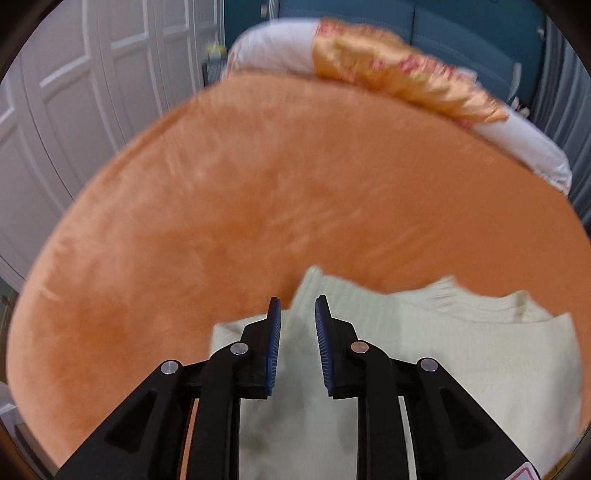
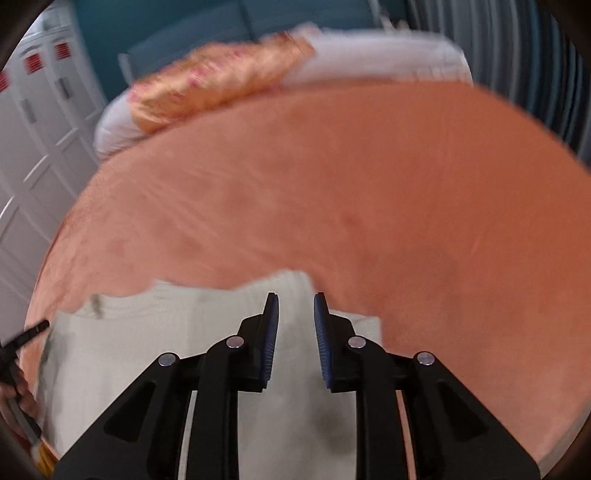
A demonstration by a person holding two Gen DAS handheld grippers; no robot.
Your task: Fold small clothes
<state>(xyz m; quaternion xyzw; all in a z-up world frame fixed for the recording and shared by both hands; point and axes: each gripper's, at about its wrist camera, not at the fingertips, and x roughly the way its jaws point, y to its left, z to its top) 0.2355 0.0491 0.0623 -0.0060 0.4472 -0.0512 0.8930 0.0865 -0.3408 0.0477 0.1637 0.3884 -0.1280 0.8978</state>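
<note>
Left gripper (image 1: 297, 306): jaws apart, gap clear, nothing pinched; blue ribbed pads (image 1: 274, 343) facing each other. Hovering over cream knit garment (image 1: 424, 350), tips over its upper-left part, near a raised corner at 12 o'clock of the tips. Contact w/ fabric: cannot tell.

Right gripper (image 2: 295, 304): jaws likewise apart, empty; blue pads (image 2: 271, 339) visible. Tips over upper-right part of same cream garment (image 2: 147, 350), near a raised flap at 12 o'clock.

Garment lying flat on orange bedspread (image 1: 258, 203), near the bed's close edge. In left wrist view, spreading from 6 o'clock out to 3 o'clock; ribbed neckline or hem edge at approx 2 o'clock of the tips, blurred. In right wrist view, spreading from 6 o'clock to 9 o'clock; upper edge ragged w/ motion blur.

Orange bedspread (image 2: 369, 184) filling most of both views, plush texture, soft creases.

At far end of bed, 12–1 o'clock in left view: white pillow (image 1: 273, 48) w/ gold-and-red patterned cloth (image 1: 399, 66) draped across it. Same in right view at 11–12 o'clock: patterned cloth (image 2: 221, 81), white pillow (image 2: 388, 59) beside it.

White panelled wardrobe doors (image 1: 74, 92) at 9–10 o'clock in left view. Teal wall (image 1: 461, 26) behind pillow.

Right view, 8–9 o'clock edge: black part of other gripper (image 2: 22, 338) and a bit of hand, mostly cut off.

Both frames blurred.
</note>
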